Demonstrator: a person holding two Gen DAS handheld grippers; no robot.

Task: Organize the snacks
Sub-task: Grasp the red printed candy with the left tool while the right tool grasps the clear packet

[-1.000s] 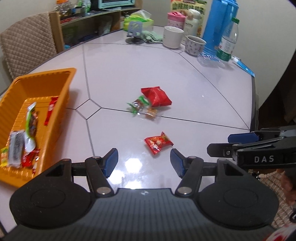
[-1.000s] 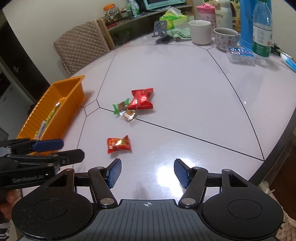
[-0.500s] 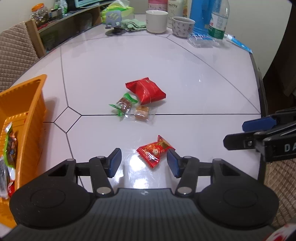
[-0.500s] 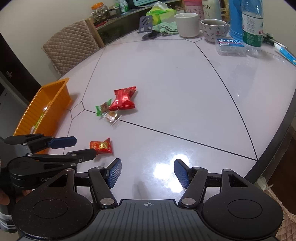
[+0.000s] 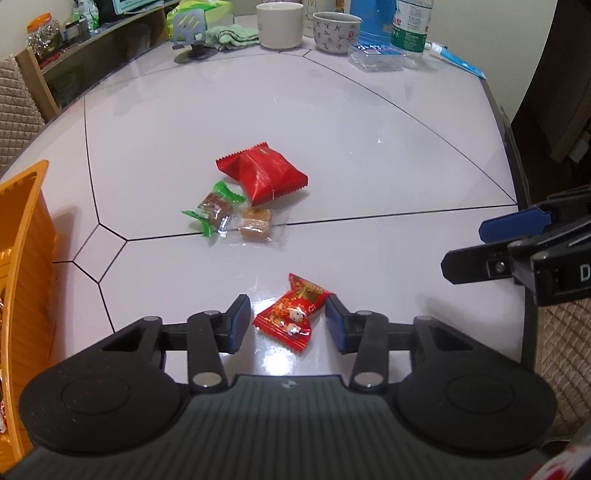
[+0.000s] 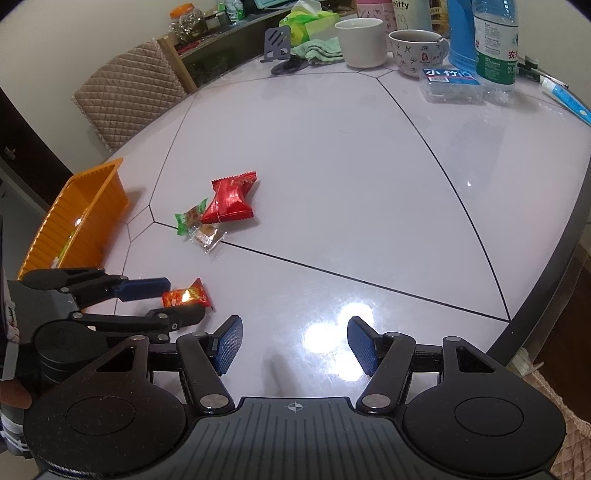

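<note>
Diagonally between closing jaws, small red candy point(image 5: 293, 315)

Overhead room light hits my glossy table point(image 6: 332, 155) evenly, leaving a white glare patch point(image 6: 341, 338) just ahead of my right jaws. Shadows stay soft and short. Both views are sharp centrally, bending and darkening toward the fisheye corners.

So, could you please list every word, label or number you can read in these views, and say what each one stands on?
"miffy": white container at the table's far edge.
"小竹" plus a blurred third character: blue label of the clear plastic box.
"D": side of the right gripper, cut off by the frame edge.
Water bottle label: Chinese print, too small to read.
Small red snack packet: print too blurred to read.
</note>
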